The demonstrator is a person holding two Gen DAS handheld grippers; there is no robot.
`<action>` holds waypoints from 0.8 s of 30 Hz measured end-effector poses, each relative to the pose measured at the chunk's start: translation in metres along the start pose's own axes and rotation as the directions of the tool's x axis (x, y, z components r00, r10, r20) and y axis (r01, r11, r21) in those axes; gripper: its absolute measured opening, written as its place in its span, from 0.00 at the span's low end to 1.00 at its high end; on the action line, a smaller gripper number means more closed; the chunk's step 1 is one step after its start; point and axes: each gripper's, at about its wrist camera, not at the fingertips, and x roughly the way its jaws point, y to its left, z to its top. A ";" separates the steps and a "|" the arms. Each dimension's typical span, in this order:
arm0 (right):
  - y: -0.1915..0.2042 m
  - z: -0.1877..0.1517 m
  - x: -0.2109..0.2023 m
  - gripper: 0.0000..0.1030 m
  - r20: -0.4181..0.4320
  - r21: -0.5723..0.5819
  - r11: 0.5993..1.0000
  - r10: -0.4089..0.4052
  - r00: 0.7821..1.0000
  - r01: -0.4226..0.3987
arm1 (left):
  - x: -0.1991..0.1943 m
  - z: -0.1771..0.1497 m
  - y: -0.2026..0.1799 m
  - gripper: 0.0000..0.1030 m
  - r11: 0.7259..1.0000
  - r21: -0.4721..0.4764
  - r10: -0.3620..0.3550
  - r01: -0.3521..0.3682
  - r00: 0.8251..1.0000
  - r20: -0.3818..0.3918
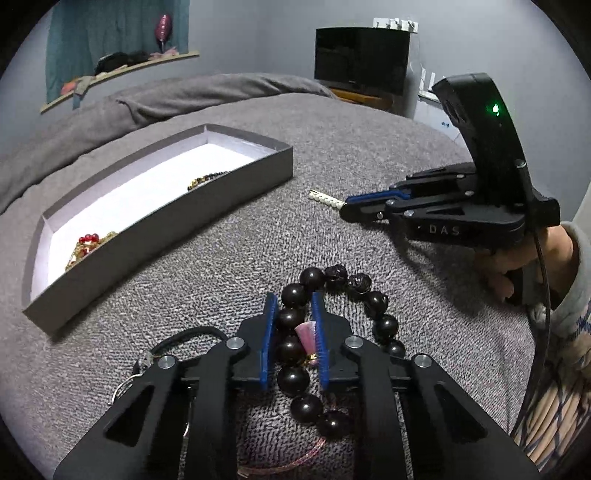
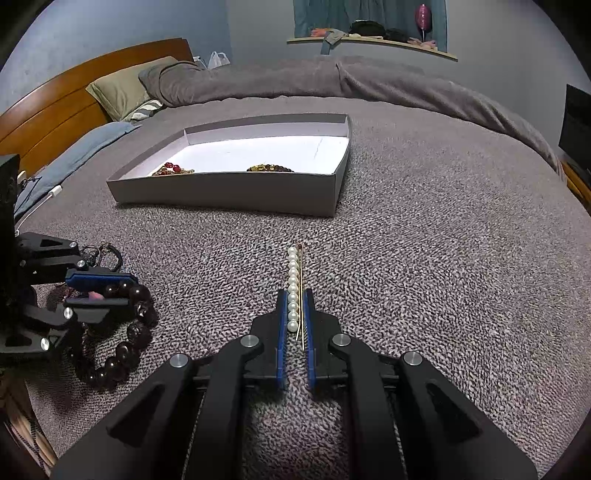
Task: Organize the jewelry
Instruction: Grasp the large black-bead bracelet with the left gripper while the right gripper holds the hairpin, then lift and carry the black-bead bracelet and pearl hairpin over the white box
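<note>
A bedroom in a home, seen at bed level. A wide bed (image 2: 424,206) covered in a grey knitted blanket fills most of the room, with a wooden headboard (image 2: 74,92) at one end and an olive pillow (image 2: 125,92) and a blue pillow (image 2: 85,147) propped against it. A rumpled grey duvet (image 2: 295,79) lies bunched along the far side. Beyond it, teal curtains (image 1: 110,33) hang over a window ledge (image 1: 122,72) strewn with clothes and a pink ornament (image 1: 164,27). A dark television (image 1: 362,59) stands on a low wooden cabinet in the corner, against plain grey walls.
</note>
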 end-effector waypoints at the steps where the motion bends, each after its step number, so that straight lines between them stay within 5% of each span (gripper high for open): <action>1: 0.000 0.000 0.001 0.08 -0.002 0.000 1.000 0.000 1.000 0.000 | 0.000 0.001 0.000 0.19 1.000 -0.001 0.001 -0.001 1.000 0.005; 17: 0.002 0.006 0.007 0.11 -0.001 0.012 1.000 0.009 1.000 -0.009 | 0.006 0.007 0.005 0.19 0.999 -0.042 -0.025 0.025 1.000 -0.004; 24: 0.001 0.005 -0.001 0.11 0.031 0.007 1.000 0.014 0.999 -0.014 | -0.027 0.017 0.020 0.18 0.995 -0.091 -0.022 0.034 0.991 0.130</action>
